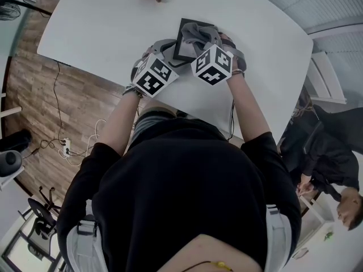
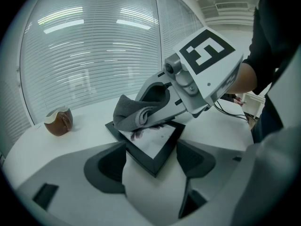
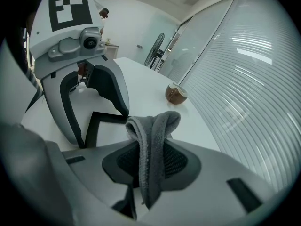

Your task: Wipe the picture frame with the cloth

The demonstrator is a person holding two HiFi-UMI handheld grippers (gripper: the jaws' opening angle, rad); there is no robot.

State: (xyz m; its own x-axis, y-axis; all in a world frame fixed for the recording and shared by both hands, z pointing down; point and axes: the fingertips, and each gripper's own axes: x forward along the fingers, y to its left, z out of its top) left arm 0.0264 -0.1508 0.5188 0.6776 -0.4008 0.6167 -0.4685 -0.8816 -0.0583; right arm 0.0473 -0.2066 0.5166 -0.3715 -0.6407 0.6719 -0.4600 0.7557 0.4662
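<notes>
Grey cloth (image 3: 157, 126) is pinched in the right hand-held gripper (image 3: 150, 163) and lies on the frame (image 2: 151, 142), flat on the bench (image 1: 102, 27). The left hand-held gripper (image 2: 153, 163), wide, clamps only its corner; a hard wipe may twist it loose.

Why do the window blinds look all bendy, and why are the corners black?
Left gripper view: the wide-angle lens bows the blinds and darkens the corners; bright glare streaks them, while the picture frame looks sharp. Right gripper view: same bending; the cloth is crisp up close. Head view: the table edges bulge, and the light is even.
</notes>
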